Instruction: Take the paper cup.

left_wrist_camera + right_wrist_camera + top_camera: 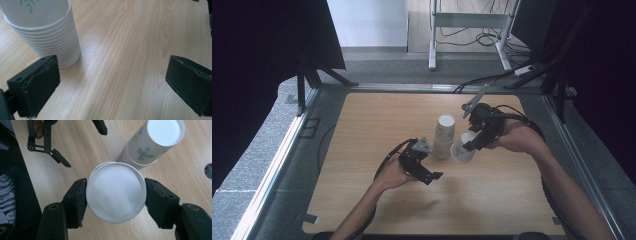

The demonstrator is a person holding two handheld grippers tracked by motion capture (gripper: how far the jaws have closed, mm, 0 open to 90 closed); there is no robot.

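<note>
Our right claw (115, 195) pinches a white paper cup (116, 192) from both sides, a pad pressed on each flank just under its base. Our left claw (112, 82) stands spread wide with bare table (130, 50) between the pads and nothing held; the stack (50, 35) sits just beside its left-hand pad, whether touching we cannot tell.

The right gripper view looks straight at the cup's flat base, so there its long axis runs along the line of sight, mouth toward the table. From the high view the cup (463, 146) sits tilted under the right claw (472, 143), close by the stack (444, 136), near the table's middle. That view also shows the left claw (428, 175) low over the wood, near the stack's foot.

The left gripper view brings out the stack's many nested rims and a green leaf print. The right gripper view shows the stack (155, 142) upside down, base up, with a purple flower print, and the left claw (80, 145) spread beyond the cup.
</note>
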